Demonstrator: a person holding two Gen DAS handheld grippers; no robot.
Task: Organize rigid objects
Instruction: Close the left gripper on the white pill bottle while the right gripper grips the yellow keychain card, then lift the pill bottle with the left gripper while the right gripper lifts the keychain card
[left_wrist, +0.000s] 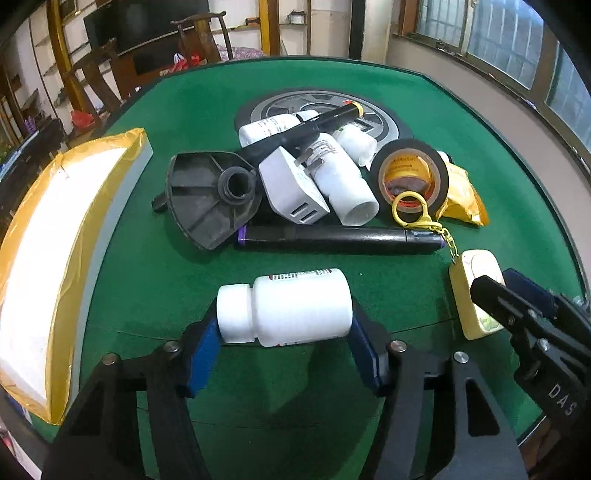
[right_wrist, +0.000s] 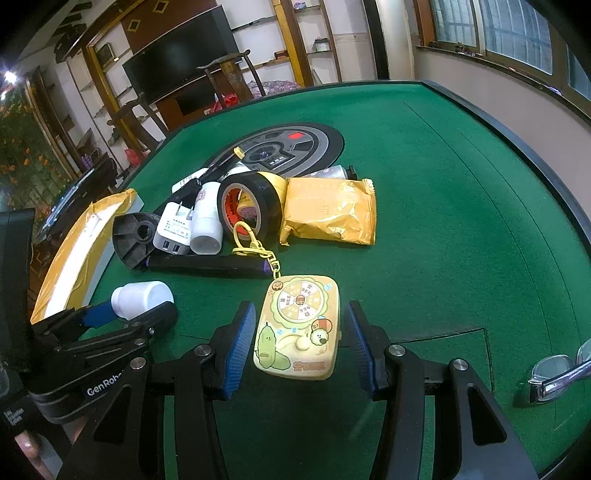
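Nearest the left wrist camera: left gripper (left_wrist: 284, 332), blue pads set at either end of a white pill bottle (left_wrist: 284, 308) lying on its side on the green felt table (left_wrist: 369, 291). Left pad meets the cap, right pad the bottle's base; jaws roughly half spread, closed on the bottle.

Nearest the right wrist camera: right gripper (right_wrist: 299, 343) straddling a yellow cartoon keychain toy (right_wrist: 297, 330) lying flat on the felt. Gap visible on both sides between pads and toy, so jaws open, nothing gripped. Toy's yellow chain (right_wrist: 258, 251) runs far-left toward the pile.

Pile sits farther out, mid-table: black tape roll (right_wrist: 245, 206) upright, orange snack packet (right_wrist: 328, 214) just right of it, white USB charger (right_wrist: 173, 229) and white tube (right_wrist: 207, 225) left of the tape, black fan-shaped plastic part (right_wrist: 133, 236) at the left end, black marker with purple ends (right_wrist: 207, 262) lying across the near side. Round grey-and-black panel (right_wrist: 317, 144) set in the felt beyond.

Far left: shallow white tray with yellow tape edging (left_wrist: 59, 236). Right edge: eyeglasses (right_wrist: 557, 369).
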